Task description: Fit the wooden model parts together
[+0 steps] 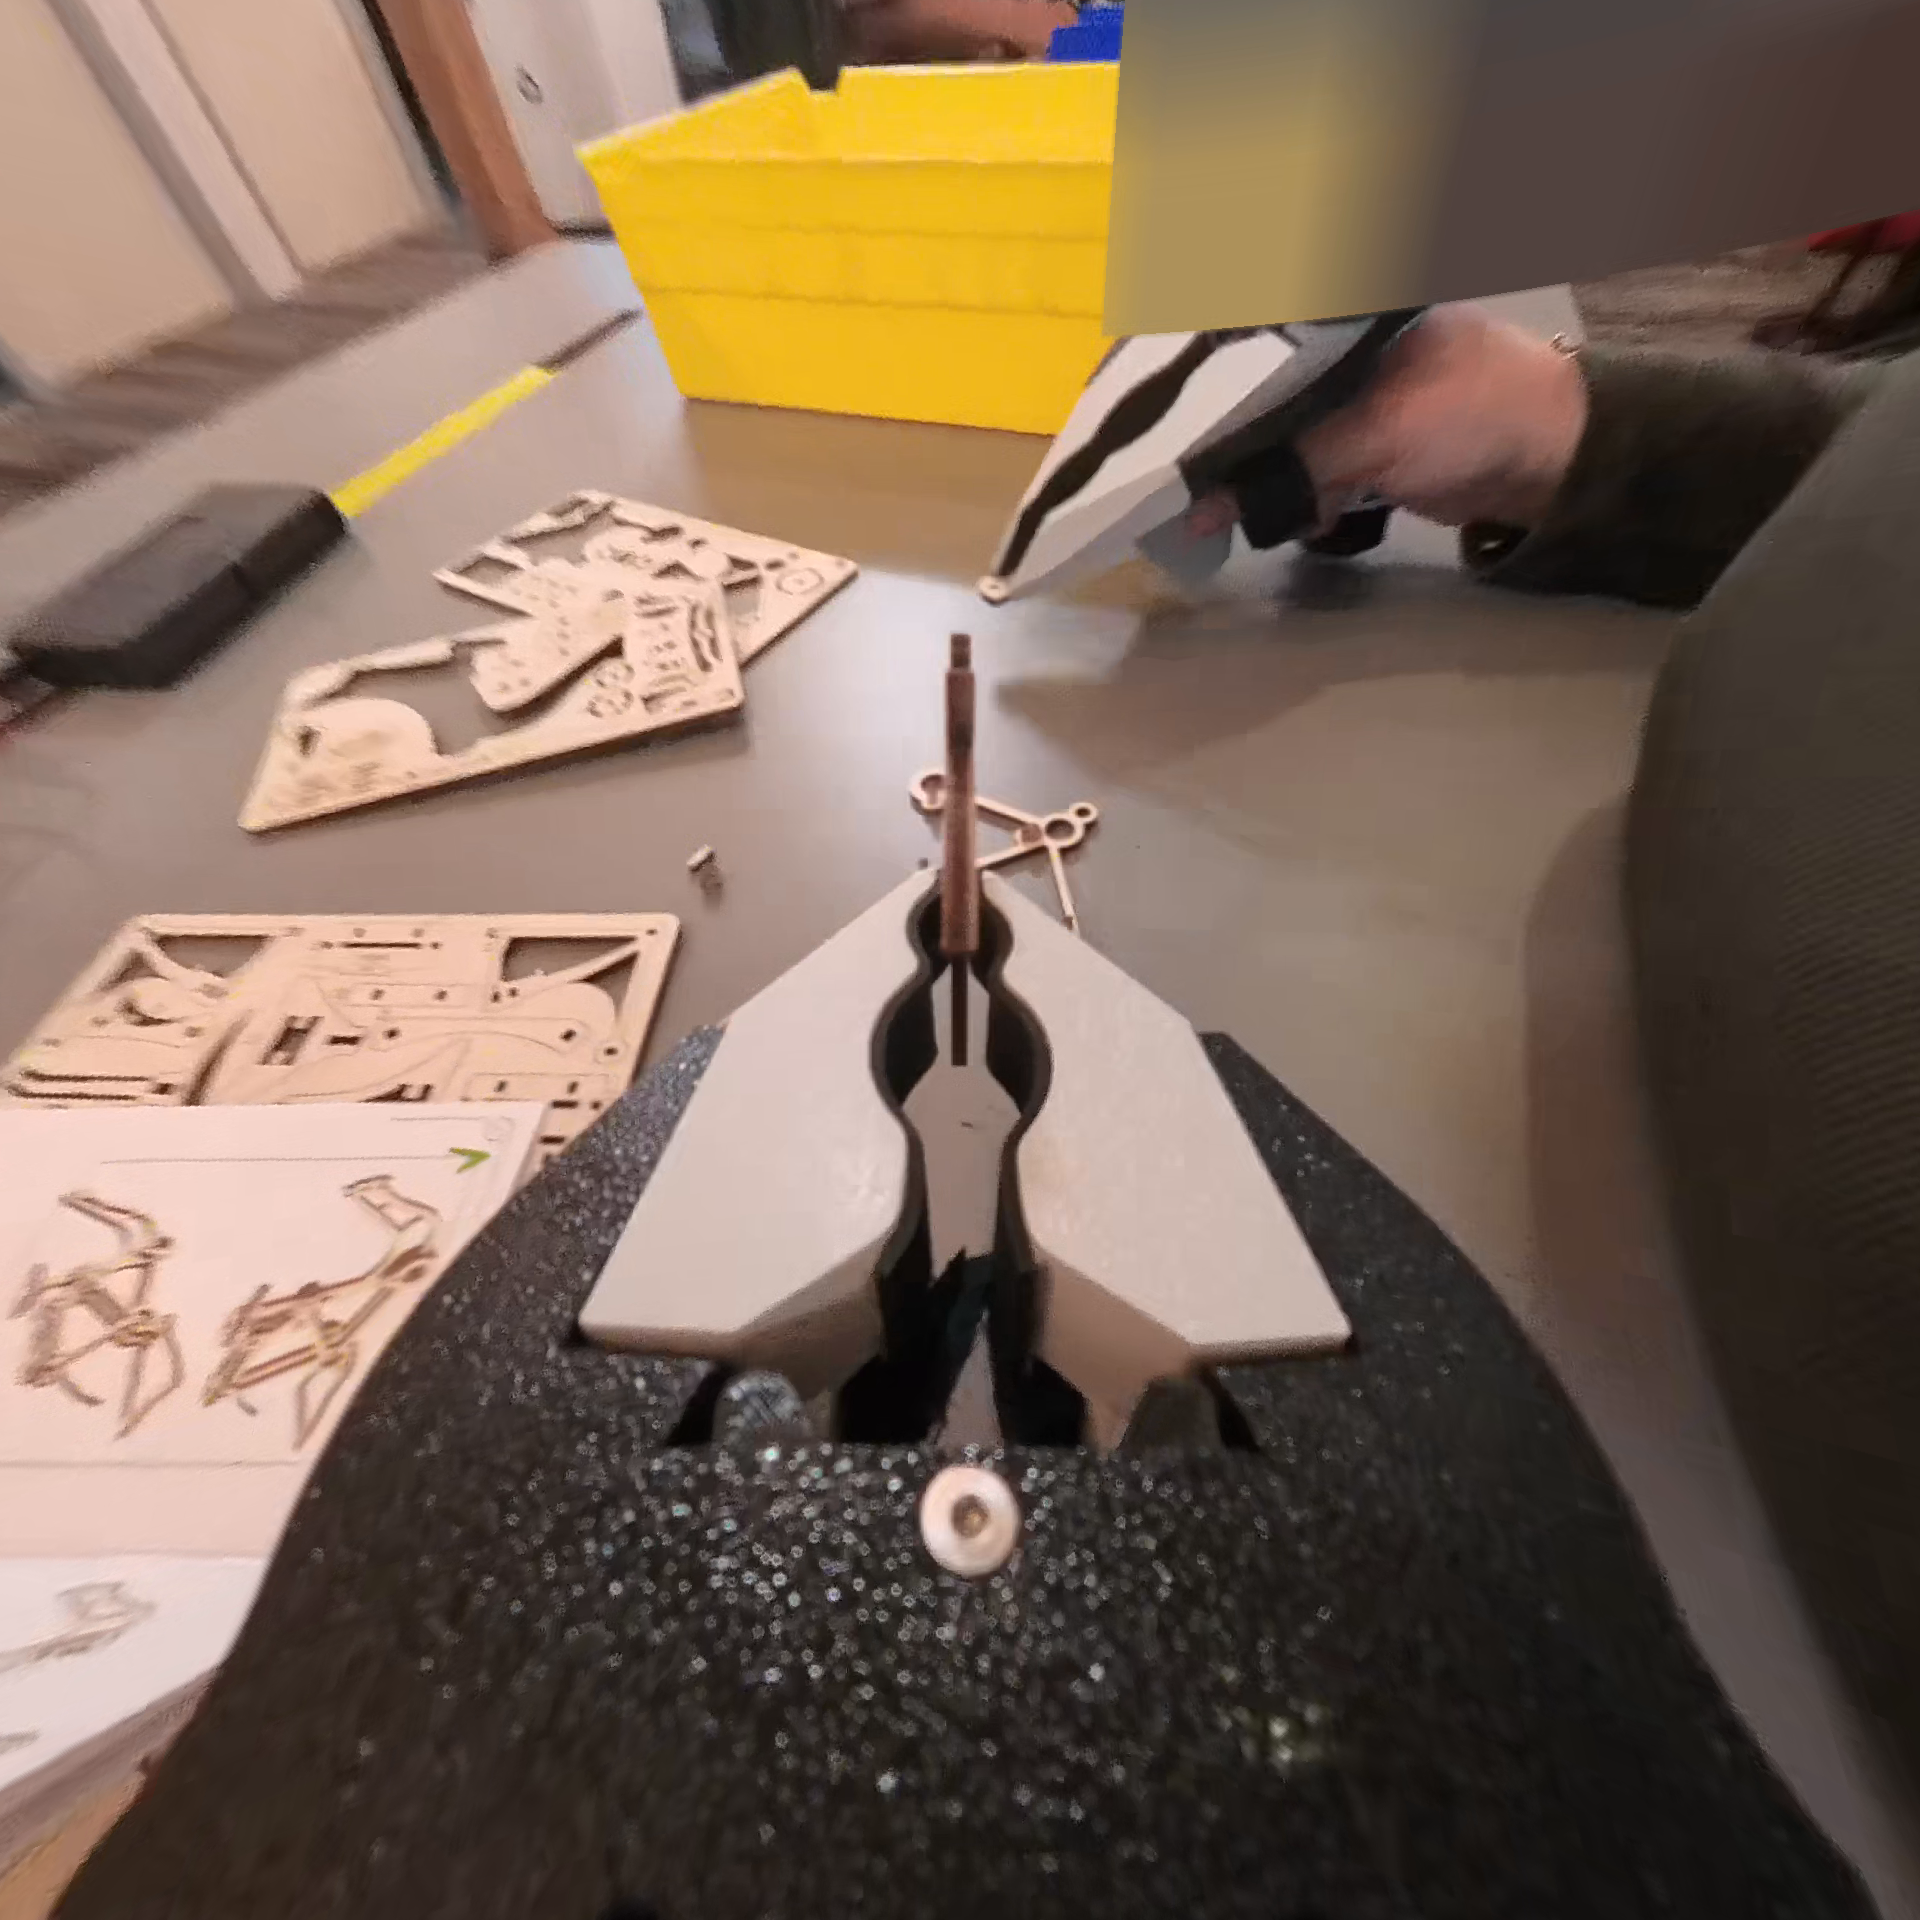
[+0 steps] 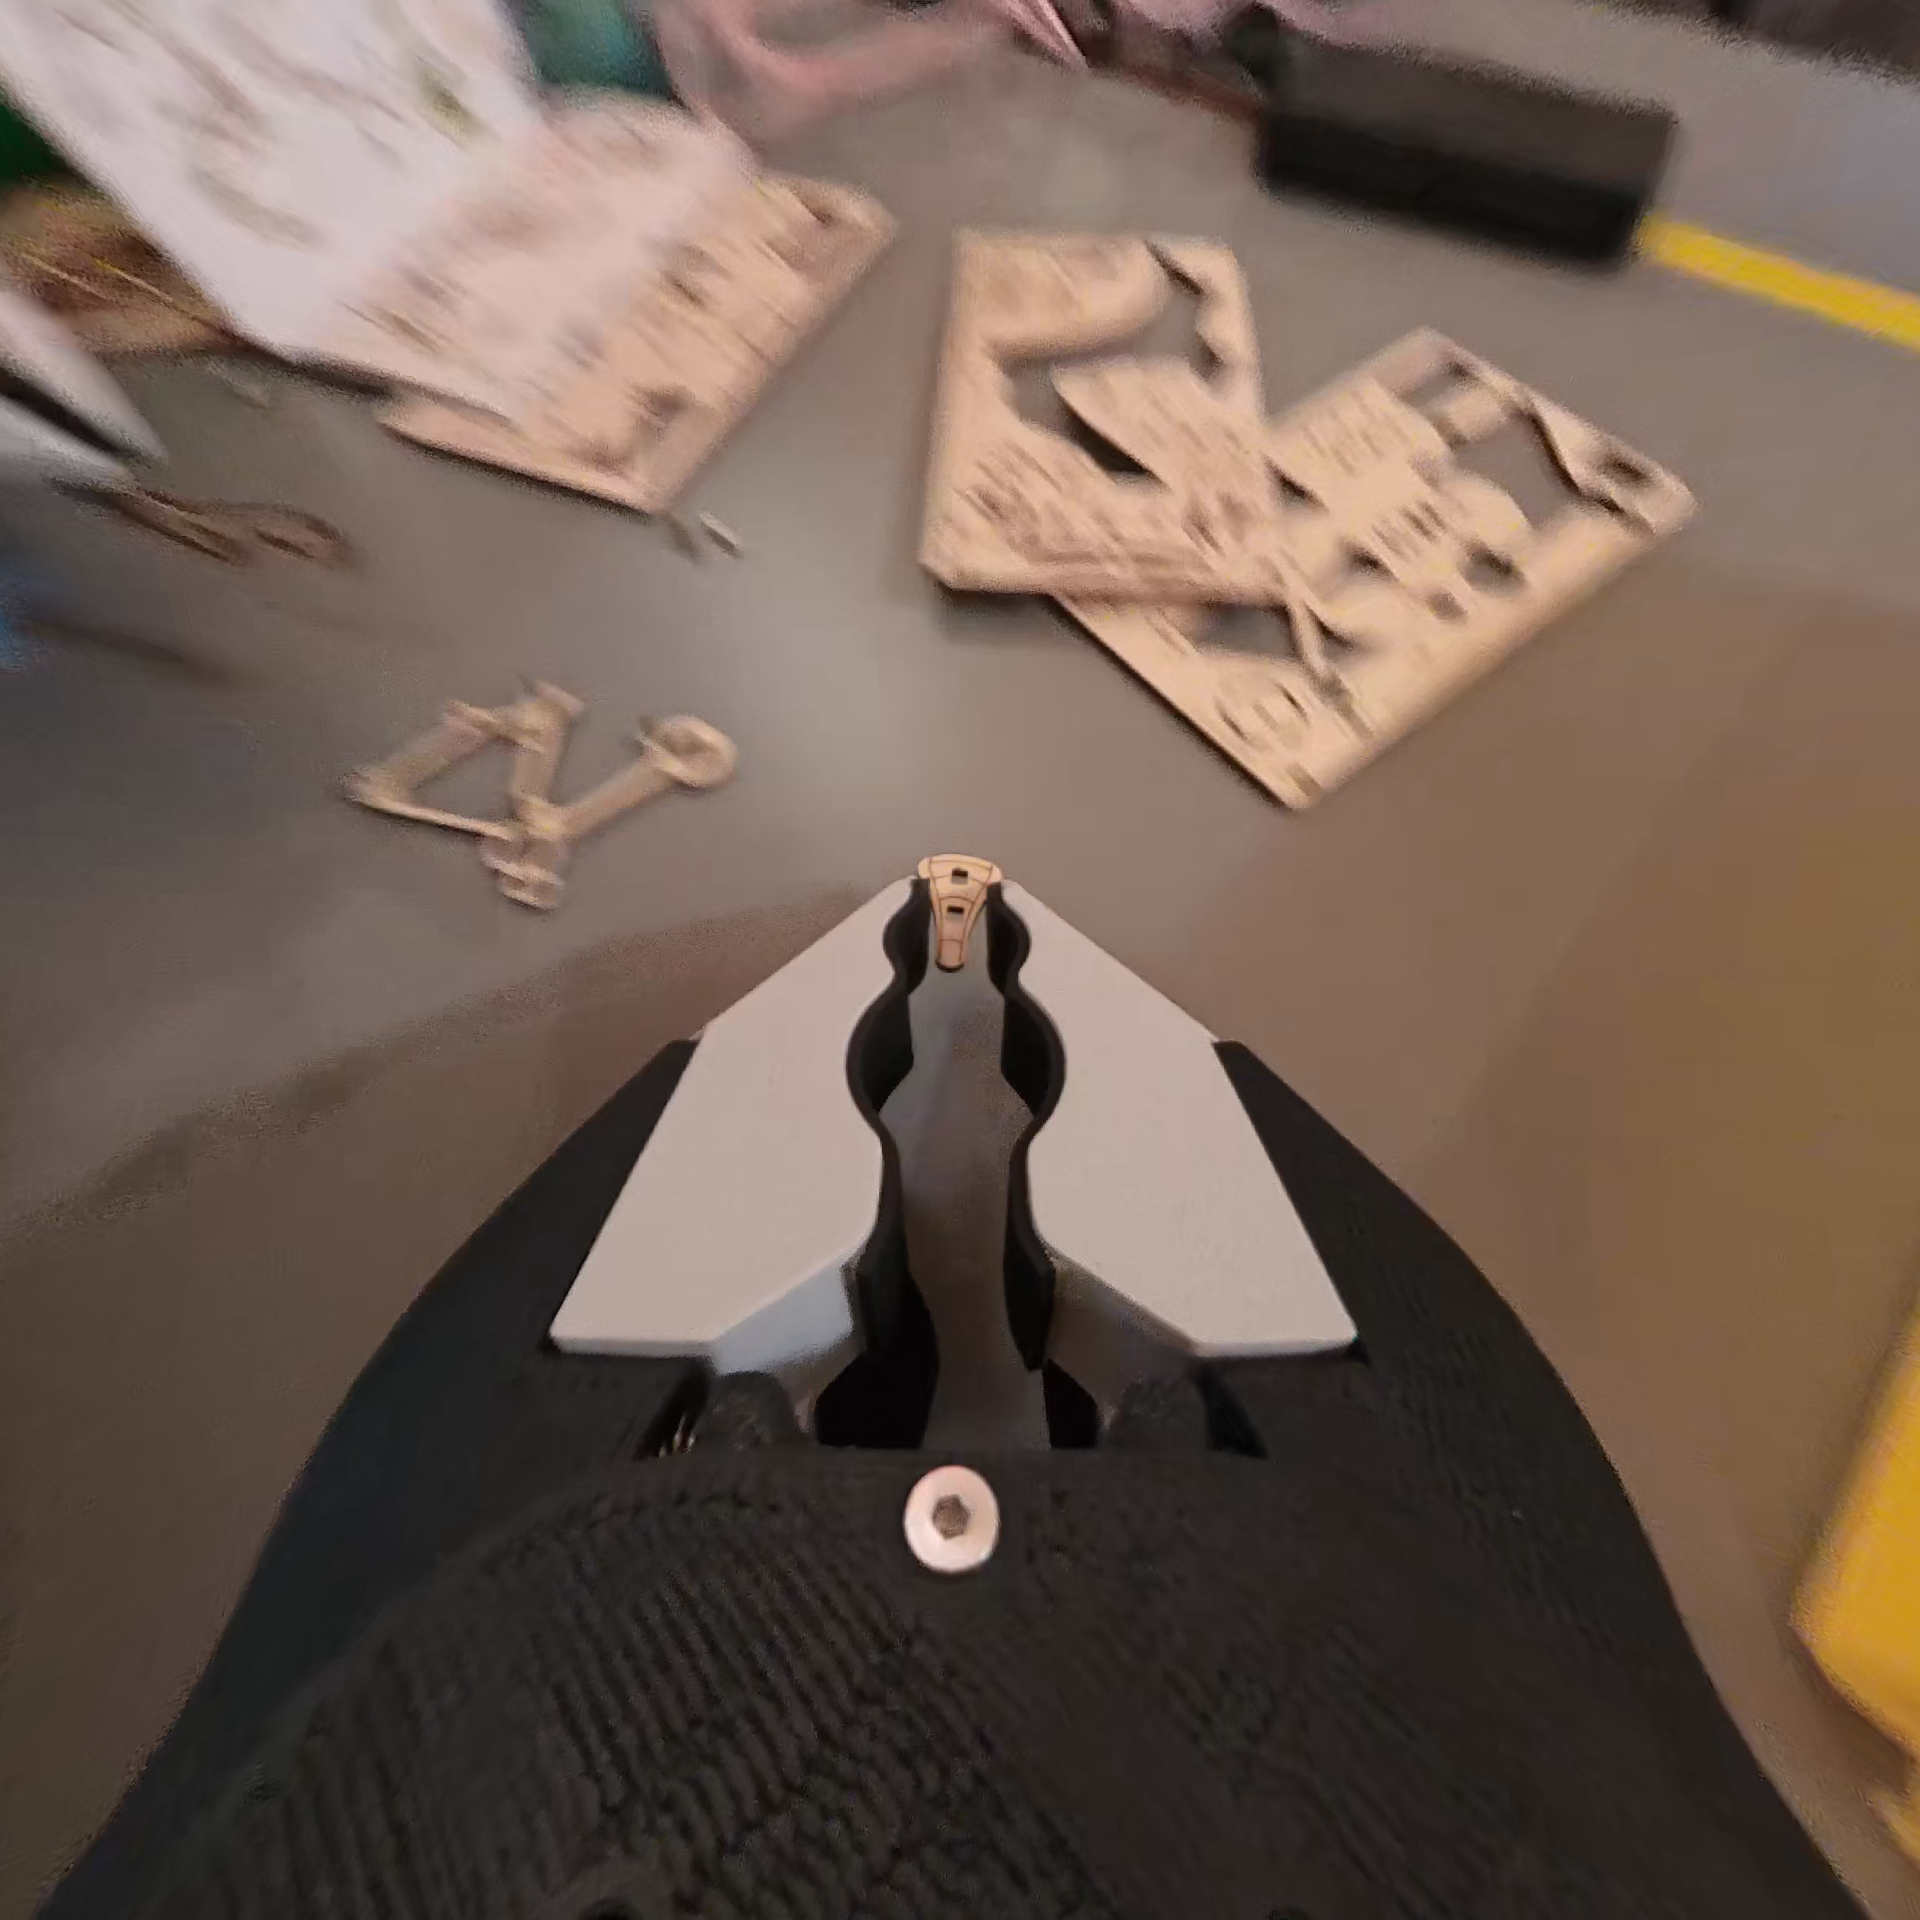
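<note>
Left tool (image 1: 958,894): we clamp a dark wooden strip (image 1: 958,790), long axis pointing forward.
Right tool (image 2: 960,891): we pinch a small tan piece (image 2: 956,909).
Relation: right tool lies ahead-right of the strip's tip, apart.
Loose frame (image 1: 1023,831): on the surface between them.

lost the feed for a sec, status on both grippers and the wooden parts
Left gripper shut on thin dark stick, held upright. Right gripper shut on small tan piece. Part-built assembly lies on table between them. Nothing blocking.
</note>
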The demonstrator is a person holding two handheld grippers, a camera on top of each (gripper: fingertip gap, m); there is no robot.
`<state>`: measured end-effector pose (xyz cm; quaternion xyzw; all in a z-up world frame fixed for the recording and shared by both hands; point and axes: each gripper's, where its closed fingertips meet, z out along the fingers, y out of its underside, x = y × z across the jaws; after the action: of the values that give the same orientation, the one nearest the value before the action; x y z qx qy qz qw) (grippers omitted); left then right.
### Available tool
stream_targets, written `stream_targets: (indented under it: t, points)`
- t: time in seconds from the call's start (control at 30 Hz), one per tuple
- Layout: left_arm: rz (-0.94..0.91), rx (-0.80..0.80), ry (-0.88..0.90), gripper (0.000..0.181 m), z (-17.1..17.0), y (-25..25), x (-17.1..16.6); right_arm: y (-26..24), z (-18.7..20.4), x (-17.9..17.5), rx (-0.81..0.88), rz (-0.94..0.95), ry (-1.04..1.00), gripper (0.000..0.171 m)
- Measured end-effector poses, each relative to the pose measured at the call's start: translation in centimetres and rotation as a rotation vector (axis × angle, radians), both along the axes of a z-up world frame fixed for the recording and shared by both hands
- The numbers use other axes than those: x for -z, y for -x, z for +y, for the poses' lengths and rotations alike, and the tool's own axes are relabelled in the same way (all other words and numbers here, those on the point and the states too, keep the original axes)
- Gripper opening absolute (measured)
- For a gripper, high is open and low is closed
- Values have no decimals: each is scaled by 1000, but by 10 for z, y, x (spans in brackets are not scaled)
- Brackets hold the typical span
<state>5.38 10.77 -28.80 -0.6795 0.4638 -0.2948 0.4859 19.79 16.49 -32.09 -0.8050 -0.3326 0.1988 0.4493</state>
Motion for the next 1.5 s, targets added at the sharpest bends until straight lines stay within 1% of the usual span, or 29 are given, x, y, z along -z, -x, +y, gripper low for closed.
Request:
stream_targets:
  t: [0.03,0.1,0.2,0.27,0.37,0.5,0.63,0.9,1.07,1.1,1.2,1.23,1.33,1.43,1.5]
  points:
    - [-13,25,77,0,0,1,1,19,-4,-13,-69,67,-29,9]
    - [-67,92,270,0,-5,2,2,55,-14,-33,-193,185,-65,9]
    - [-133,184,513,0,-14,7,7,104,-34,-55,-351,374,-36,8]
    - [-136,232,590,0,-21,11,13,126,-42,-66,-395,474,-6,8]
    - [-145,303,628,0,-31,16,16,148,-48,-74,-430,574,35,8]
    - [-186,335,622,0,-35,23,13,161,-52,-69,-457,618,82,8]
    - [-213,320,596,0,-34,25,8,167,-59,-63,-486,666,139,8]
    - [-173,309,588,0,-35,22,14,171,-65,-64,-526,676,126,8]
    - [-166,298,595,0,-34,22,16,166,-60,-67,-491,699,106,8]
    - [-180,296,589,0,-33,21,14,164,-58,-68,-478,709,102,7]
    - [-307,324,565,0,-33,19,-5,157,-52,-74,-435,721,62,8]
    - [-320,324,550,0,-33,18,-7,155,-50,-76,-422,713,39,8]
    - [-246,289,413,0,-30,20,-4,147,-48,-84,-388,680,-48,8]
    - [-80,271,249,0,-30,21,8,142,-46,-84,-352,637,-104,8]
    - [12,272,166,0,-33,20,18,143,-46,-82,-342,620,-102,8]
